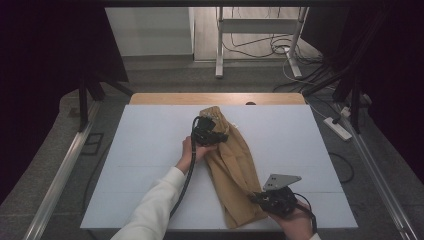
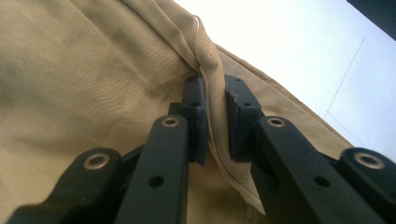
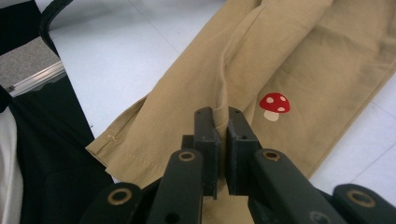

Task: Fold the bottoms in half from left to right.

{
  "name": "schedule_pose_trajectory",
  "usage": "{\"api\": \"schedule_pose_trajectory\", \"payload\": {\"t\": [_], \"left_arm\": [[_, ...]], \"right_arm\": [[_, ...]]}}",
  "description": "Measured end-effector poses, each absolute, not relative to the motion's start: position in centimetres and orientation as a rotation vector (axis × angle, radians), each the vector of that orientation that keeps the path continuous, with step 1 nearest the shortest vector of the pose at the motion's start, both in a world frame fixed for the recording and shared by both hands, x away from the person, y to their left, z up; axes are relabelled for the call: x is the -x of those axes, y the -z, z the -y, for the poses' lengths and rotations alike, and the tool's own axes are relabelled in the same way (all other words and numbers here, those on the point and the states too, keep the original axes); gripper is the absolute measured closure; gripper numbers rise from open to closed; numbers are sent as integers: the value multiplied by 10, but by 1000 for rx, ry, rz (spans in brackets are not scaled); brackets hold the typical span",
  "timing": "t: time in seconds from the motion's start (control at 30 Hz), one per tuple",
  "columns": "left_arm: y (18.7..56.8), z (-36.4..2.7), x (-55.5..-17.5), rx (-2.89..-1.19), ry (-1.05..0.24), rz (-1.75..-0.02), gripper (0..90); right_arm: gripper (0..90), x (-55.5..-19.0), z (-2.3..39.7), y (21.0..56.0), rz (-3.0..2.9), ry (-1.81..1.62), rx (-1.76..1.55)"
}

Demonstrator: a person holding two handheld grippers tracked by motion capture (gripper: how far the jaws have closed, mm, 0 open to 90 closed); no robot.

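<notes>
Tan trousers lie lengthwise on the white tabletop, running from the far middle toward the near right edge. The left gripper sits on the far end of the garment, its body covering the cloth beneath it in the high view; in the left gripper view a raised ridge of tan fabric stands between the two pads, which lie close on either side of it with a narrow gap, and whether they press on the fold is hard to make out. The right gripper rests at the near end of the trousers, its jaw tips hidden under its own grey plate and body in the high view. In the right gripper view the jaws are drawn together on a pinched crease of the trouser leg, holding it. A small red mushroom print with white spots lies just right of that crease; no lettering or brand label can be read on the cloth. The stitched hem lies at the left of the jaws. The near end of the trousers reaches the tabletop's near edge, partly covered by the right hand. The person's white sleeve is cut off at the bottom of the high view.
</notes>
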State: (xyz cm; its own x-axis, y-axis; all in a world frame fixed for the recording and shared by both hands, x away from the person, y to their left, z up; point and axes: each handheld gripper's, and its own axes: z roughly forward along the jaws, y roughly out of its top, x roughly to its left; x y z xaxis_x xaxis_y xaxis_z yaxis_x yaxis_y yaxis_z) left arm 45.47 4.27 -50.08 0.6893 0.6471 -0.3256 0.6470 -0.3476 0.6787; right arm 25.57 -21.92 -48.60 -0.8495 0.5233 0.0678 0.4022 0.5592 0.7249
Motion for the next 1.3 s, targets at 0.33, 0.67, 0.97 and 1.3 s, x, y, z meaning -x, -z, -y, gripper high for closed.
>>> {"api": "schedule_pose_trajectory", "payload": {"t": [0.33,0.67,0.97,1.3], "left_arm": [[502,-36,-456,-2063,9,-987,775],[491,-32,-447,-2036,-57,-959,416],[480,-50,-435,-2072,-102,-928,351],[475,-77,-414,-2092,-141,-908,356]], "right_arm": [[846,-255,221,488,-2639,-1148,-792],[615,-255,225,487,-2597,-1142,-794],[364,-259,230,478,-2493,-1125,-823],[354,-276,214,483,-2563,-1111,-781]]}}
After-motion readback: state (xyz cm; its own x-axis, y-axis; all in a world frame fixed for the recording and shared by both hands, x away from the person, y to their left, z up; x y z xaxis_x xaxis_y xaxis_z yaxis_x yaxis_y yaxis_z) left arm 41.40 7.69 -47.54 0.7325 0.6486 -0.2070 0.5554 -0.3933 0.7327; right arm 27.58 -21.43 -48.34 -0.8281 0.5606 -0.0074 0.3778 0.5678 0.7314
